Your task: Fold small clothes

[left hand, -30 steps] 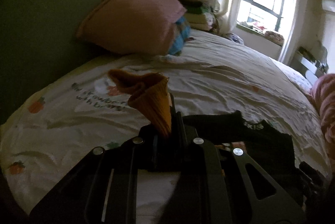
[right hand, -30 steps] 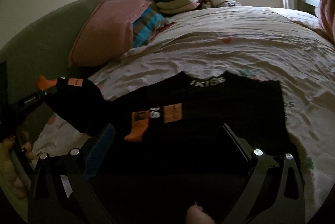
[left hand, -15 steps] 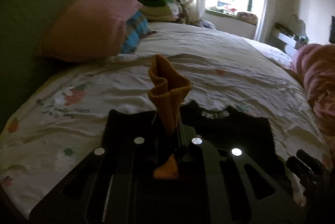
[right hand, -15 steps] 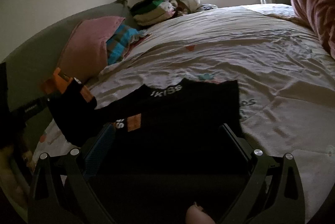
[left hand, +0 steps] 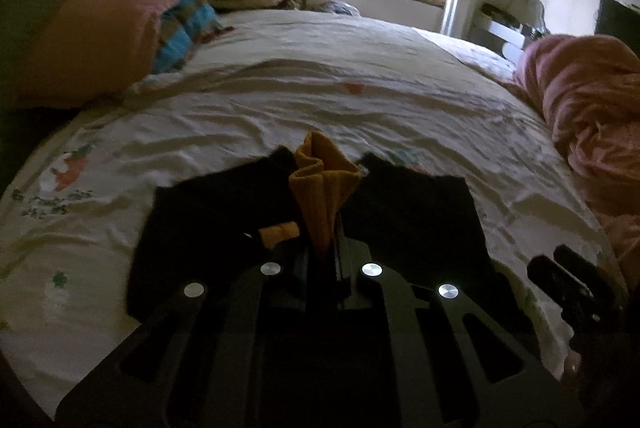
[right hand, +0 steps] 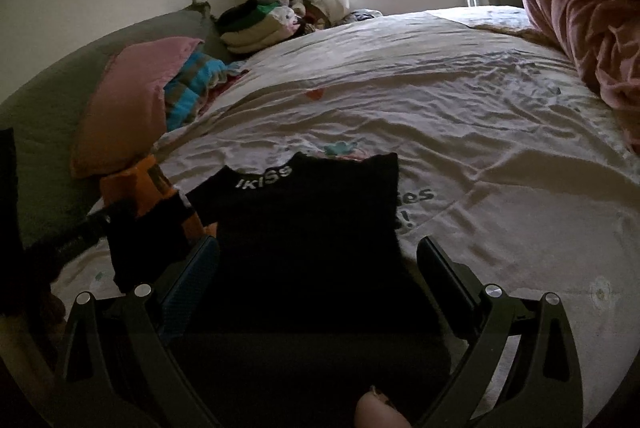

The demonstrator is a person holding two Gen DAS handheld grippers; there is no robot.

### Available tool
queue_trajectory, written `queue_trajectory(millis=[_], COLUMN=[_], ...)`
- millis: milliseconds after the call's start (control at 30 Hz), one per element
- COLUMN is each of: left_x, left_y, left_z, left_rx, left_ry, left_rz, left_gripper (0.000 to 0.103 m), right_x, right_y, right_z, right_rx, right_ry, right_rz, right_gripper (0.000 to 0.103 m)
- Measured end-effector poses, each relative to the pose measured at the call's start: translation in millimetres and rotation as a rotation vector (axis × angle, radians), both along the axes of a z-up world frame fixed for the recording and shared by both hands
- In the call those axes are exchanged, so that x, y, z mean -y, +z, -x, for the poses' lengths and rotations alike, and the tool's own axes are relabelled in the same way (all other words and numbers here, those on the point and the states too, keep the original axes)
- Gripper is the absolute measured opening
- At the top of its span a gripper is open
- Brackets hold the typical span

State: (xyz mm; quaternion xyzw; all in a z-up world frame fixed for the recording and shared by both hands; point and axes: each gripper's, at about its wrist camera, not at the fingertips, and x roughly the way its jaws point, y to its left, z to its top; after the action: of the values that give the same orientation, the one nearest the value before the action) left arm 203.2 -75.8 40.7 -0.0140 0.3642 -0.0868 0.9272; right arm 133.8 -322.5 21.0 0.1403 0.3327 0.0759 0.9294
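Note:
A black garment (right hand: pixel 304 228) with white lettering at its collar lies flat on the bed. My left gripper (left hand: pixel 334 242) is shut on its orange sleeve cuff (left hand: pixel 324 187), which stands up out of the jaws above the middle of the garment (left hand: pixel 412 207). In the right wrist view, the left gripper (right hand: pixel 80 232) reaches in from the left with the orange and black sleeve (right hand: pixel 148 187) folded toward the body. My right gripper (right hand: pixel 316 260) hovers open low over the garment's near part, one finger on each side and no pad pressing cloth.
A pink pillow (left hand: pixel 104 27) and striped blue cloth (left hand: pixel 180 31) lean on the grey headboard at the left. Folded clothes (right hand: pixel 256 23) are stacked at the far corner. A pink blanket (left hand: pixel 592 115) is heaped along the right edge. White printed sheet (right hand: pixel 460 115) stretches beyond.
My left gripper has swung from the bed's left side over the black garment, bringing the orange-cuffed sleeve with it. The right gripper moved along the garment and stayed open.

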Motion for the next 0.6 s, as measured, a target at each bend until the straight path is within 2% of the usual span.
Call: queue_trajectory(millis=[100, 267, 467, 500, 600], left_x=[9.0, 21.3, 27.7, 28.0, 27.8], left_y=[-9.9, -25.5, -44.9, -47.3, -53.5], left_z=[-3.8, -8.6, -12.4, -12.0, -10.8], left_rx=[-0.027, -0.082, -0.152, -0.161, -0.194], left_ry=[-0.042, -0.099, -0.155, -0.165, -0.188], left_rz=[0.018, 0.06, 0.129, 0.143, 0.2], left_gripper=[0.003, 0.003, 0.006, 0.007, 0.02], right_x=[3.5, 5.9, 9.8, 10.5, 10.3], right_y=[-3.3, -6.6, -10.7, -10.9, -11.3], right_z=[-1.3, -2.6, -5.0, -5.1, -5.8], right_rx=[-0.013, -0.027, -0.038, -0.039, -0.042], right_ry=[-0.02, -0.084, -0.113, -0.113, -0.111], right_rz=[0.011, 0.094, 0.122, 0.12, 0.122], right_gripper=[0.098, 0.098, 0.098, 0.098, 0.098])
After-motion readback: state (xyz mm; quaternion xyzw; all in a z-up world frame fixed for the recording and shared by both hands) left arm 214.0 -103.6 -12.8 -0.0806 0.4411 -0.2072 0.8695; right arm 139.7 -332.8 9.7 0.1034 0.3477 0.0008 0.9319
